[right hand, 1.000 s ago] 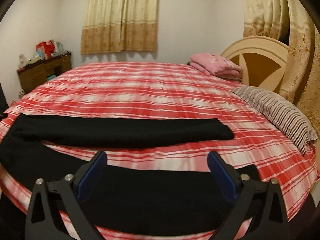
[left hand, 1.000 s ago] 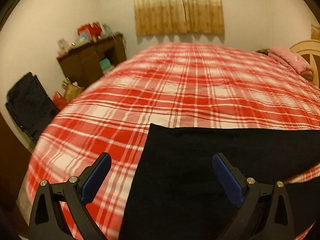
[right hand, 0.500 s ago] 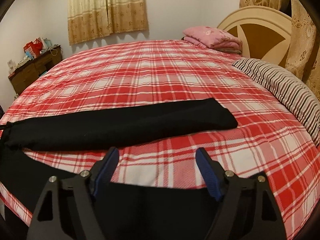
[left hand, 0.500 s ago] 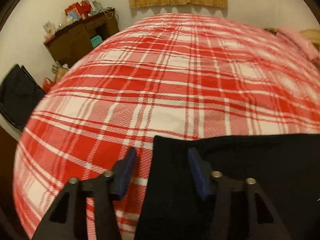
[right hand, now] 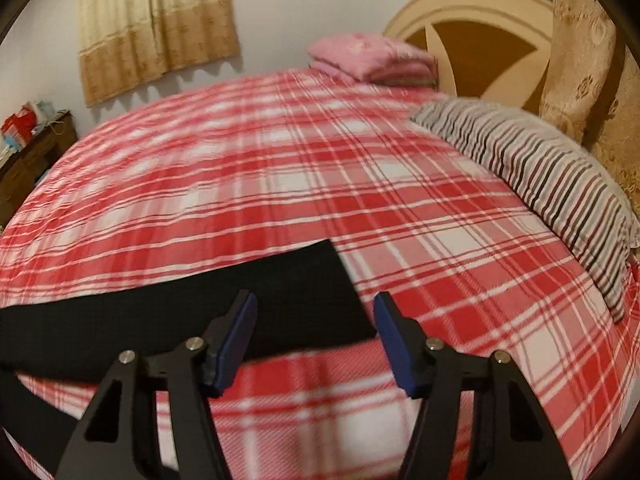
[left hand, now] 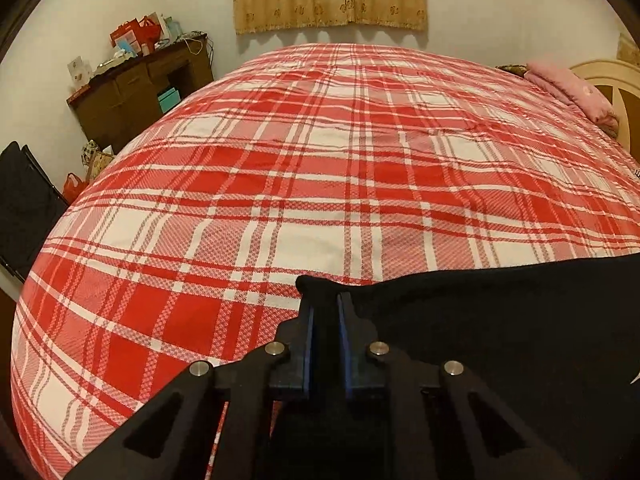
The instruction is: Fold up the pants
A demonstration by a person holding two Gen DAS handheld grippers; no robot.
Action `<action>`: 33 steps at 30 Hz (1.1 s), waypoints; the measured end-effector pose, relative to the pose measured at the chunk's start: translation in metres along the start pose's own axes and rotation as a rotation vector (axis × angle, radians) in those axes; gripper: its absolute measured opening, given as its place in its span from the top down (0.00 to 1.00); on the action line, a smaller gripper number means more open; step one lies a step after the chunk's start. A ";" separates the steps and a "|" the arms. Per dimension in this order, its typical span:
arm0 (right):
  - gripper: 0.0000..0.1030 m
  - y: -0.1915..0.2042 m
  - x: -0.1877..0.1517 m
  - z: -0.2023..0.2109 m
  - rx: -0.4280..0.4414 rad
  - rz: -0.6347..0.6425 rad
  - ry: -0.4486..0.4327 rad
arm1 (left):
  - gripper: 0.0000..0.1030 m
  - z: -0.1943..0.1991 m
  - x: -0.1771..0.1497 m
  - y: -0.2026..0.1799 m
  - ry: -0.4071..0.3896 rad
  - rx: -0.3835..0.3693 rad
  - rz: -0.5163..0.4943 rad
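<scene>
Black pants (left hand: 500, 320) lie flat on a red and white plaid bed (left hand: 320, 160). In the left wrist view my left gripper (left hand: 325, 300) is shut on a corner of the black cloth, which bunches up between the blue pads. In the right wrist view one black pant leg (right hand: 160, 316) stretches in from the left and ends just past the fingers. My right gripper (right hand: 316, 296) hovers over that leg end. Its jaws are closing, with the cloth lying under the gap, and the pads do not press on it.
A striped pillow (right hand: 540, 188) lies at the bed's right side, with a folded pink blanket (right hand: 372, 60) by the round headboard (right hand: 472, 36). A brown dresser (left hand: 136, 92) with clutter and a black bag (left hand: 24, 208) stand left of the bed.
The left gripper dropped onto the pants' corner and shut on it. The right gripper swung right along the bed to the leg's end, its jaws narrowing.
</scene>
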State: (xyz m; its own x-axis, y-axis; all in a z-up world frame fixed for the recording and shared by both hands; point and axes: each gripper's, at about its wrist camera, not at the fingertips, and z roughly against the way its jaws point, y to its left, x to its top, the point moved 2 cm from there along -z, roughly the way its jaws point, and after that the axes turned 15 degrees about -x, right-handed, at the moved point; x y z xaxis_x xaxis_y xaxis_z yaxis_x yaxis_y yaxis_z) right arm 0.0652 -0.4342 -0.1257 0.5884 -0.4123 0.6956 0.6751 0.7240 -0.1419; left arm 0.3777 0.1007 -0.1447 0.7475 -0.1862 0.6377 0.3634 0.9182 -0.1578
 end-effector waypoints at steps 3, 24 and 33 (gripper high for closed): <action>0.38 -0.004 0.014 -0.028 0.030 -0.029 0.052 | 0.90 -0.002 0.000 0.001 0.002 -0.003 0.004; 0.89 0.028 0.030 -0.110 0.107 0.061 0.176 | 0.91 0.005 0.009 -0.009 0.006 0.048 -0.074; 0.90 0.016 0.029 0.003 0.233 0.054 -0.141 | 0.91 0.068 0.006 -0.006 -0.192 -0.077 -0.009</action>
State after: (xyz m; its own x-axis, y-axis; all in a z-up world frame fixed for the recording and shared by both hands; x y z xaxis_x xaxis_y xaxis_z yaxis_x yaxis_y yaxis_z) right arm 0.0913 -0.4331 -0.1054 0.5418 -0.3002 0.7850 0.5139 0.8575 -0.0268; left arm 0.3423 0.1175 -0.0887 0.6270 -0.1175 0.7701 0.4163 0.8861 -0.2038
